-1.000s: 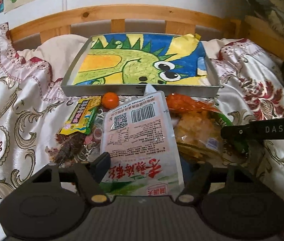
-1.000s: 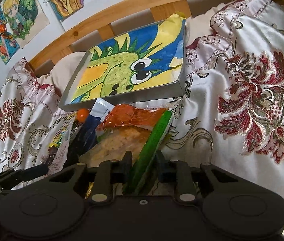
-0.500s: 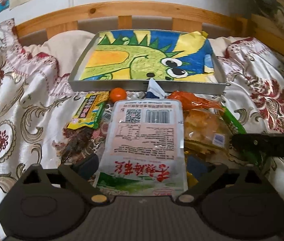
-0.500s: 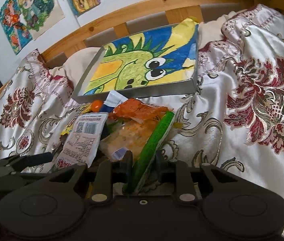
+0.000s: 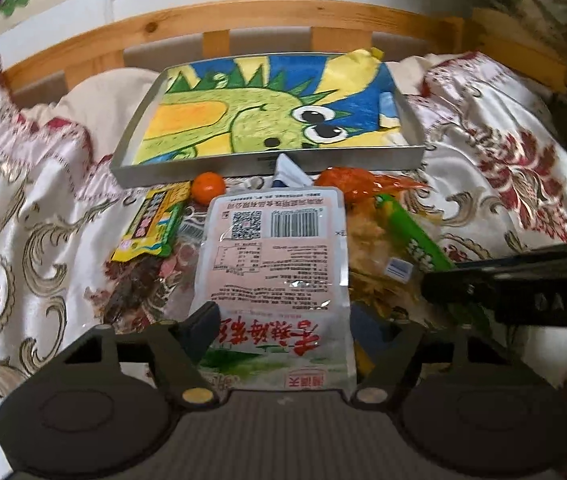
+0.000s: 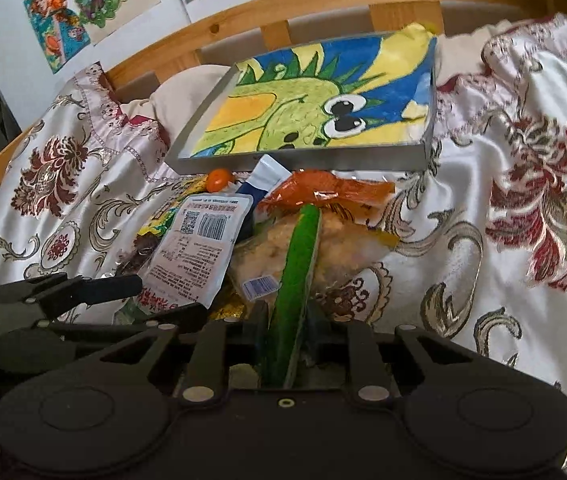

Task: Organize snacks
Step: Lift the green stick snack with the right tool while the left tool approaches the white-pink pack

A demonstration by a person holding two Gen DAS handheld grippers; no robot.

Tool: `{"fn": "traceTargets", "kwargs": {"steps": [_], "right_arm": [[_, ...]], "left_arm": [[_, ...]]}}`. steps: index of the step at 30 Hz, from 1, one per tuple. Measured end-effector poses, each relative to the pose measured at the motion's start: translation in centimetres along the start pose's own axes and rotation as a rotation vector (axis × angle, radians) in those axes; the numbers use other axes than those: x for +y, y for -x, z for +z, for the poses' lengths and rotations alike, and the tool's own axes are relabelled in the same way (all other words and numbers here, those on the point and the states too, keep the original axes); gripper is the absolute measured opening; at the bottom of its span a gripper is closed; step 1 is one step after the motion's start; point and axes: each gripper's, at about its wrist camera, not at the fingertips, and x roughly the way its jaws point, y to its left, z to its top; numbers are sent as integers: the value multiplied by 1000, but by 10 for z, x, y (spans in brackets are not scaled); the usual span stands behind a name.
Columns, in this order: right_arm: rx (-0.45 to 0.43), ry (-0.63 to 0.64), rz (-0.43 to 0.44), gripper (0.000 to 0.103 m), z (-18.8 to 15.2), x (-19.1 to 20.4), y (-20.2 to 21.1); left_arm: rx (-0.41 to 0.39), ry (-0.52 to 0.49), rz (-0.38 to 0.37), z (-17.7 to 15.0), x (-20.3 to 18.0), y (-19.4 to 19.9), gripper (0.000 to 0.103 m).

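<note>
Your left gripper (image 5: 295, 332) has just been closing, jaws half open around the pouch (image 5: 279, 256) atop the snack pile. It's light, floppy, slick: pinch its edges. Right gripper (image 6: 285, 320) clamps the green pack (image 6: 297, 264).

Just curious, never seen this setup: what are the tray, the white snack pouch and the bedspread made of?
Tray: looks like brushed metal, with a dull grey, evenly shaded rim.
Pouch: glossy plastic film, with glare patches and wrinkles.
Bedspread: satin-like fabric, probably, with a soft sheen and a woven-looking floral pattern.
</note>
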Motion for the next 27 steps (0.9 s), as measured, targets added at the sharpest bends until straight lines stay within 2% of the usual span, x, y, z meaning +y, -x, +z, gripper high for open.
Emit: {"fn": "traceTargets", "kwargs": {"steps": [1, 3, 5, 10, 14, 15, 16, 20, 27], "right_arm": [[4, -8, 1, 22, 0, -1, -1], [6, -16, 3, 23, 0, -2, -2], [5, -13, 3, 23, 0, -1, -1], [-1, 25, 21, 20, -1, 4, -1], [-22, 94, 16, 19, -3, 13, 0], [-31, 114, 8, 19, -3, 15, 1], [-39, 127, 2, 19, -3, 17, 2], [-59, 170, -20, 19, -3, 21, 4], [-79, 208, -48, 18, -3, 24, 6]], "left_arm": [[1, -8, 3, 0, -1, 0, 75], [1, 7, 8, 0, 1, 0, 83], [12, 42, 31, 1, 6, -2, 95], [42, 97, 35, 3, 17, -8, 100], [49, 87, 4, 5, 20, -12, 98], [44, 87, -5, 4, 20, -12, 95], [42, 77, -21, 4, 19, -11, 87], [29, 17, -26, 3, 11, -7, 79], [28, 10, -29, 2, 10, -4, 80]]}}
